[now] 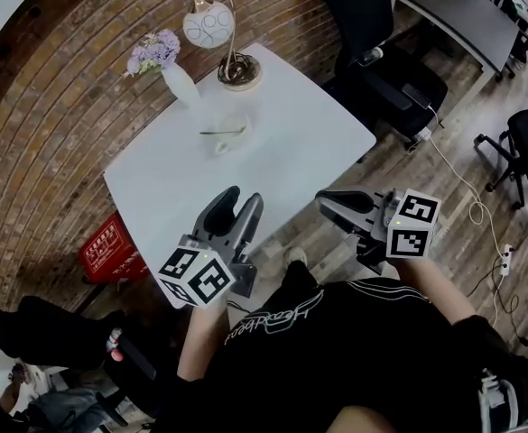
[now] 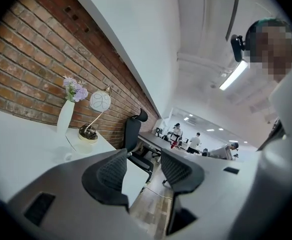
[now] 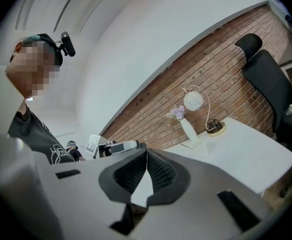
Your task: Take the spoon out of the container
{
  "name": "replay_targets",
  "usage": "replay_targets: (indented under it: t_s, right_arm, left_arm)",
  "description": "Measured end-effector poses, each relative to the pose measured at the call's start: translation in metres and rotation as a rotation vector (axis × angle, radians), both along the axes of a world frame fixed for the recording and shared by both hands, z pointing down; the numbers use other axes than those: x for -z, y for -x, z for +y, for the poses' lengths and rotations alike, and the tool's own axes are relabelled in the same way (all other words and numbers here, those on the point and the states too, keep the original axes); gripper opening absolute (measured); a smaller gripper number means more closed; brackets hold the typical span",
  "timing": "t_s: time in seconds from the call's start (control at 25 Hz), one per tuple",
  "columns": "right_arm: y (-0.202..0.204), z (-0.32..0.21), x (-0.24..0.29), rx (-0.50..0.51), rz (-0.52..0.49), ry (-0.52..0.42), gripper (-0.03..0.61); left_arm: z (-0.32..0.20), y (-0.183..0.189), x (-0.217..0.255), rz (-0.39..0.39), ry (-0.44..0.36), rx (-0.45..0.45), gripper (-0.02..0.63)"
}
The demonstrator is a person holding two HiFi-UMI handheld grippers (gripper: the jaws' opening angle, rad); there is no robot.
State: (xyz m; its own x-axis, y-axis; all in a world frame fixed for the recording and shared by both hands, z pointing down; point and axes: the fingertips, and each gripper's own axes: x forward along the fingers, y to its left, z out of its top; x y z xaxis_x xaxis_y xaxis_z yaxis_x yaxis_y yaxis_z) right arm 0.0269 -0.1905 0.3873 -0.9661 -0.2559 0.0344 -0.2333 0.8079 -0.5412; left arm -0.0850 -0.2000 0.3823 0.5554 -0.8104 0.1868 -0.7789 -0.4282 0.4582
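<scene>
white tabletop (image 1: 291, 133), towards far corner: spoon (image 1: 223, 133) not yet taken from container (image 1: 225, 144). your left gripper (image 1: 243, 197) gapes empty, right gripper (image 1: 325, 202) closed on nothing.

White table (image 1: 291, 156), flower vase (image 1: 180, 84), lamp (image 1: 239, 70), clear container (image 1: 229, 142) holding spoon (image 1: 222, 133)

In the head view the spoon (image 1: 223, 133) is only a thin line across the clear container (image 1: 226, 142) near the tabletop's (image 1: 282, 152) far edge. Its bowl and handle are too small to tell apart. The left claw (image 1: 242, 198) covers the tabletop's near corner. In the left gripper view the container (image 2: 67, 155) is a faint blur, and the spoon cannot be made out there.
</scene>
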Motion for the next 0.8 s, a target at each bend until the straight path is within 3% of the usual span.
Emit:
replay_targets:
  t_s: [0.32,0.8]
  right_arm:
    - [0.045,-0.072,-0.011,0.0,0.027,0.033,-0.003]
    - [0.085,-0.132,-0.029,-0.013,0.06,0.06,-0.003]
  left_arm:
    - [-0.081,0.06,-0.019,-0.054,0.029,0.05,0.226]
    - [-0.16,0.14,-0.09,-0.099,0.161,0.202,0.23]
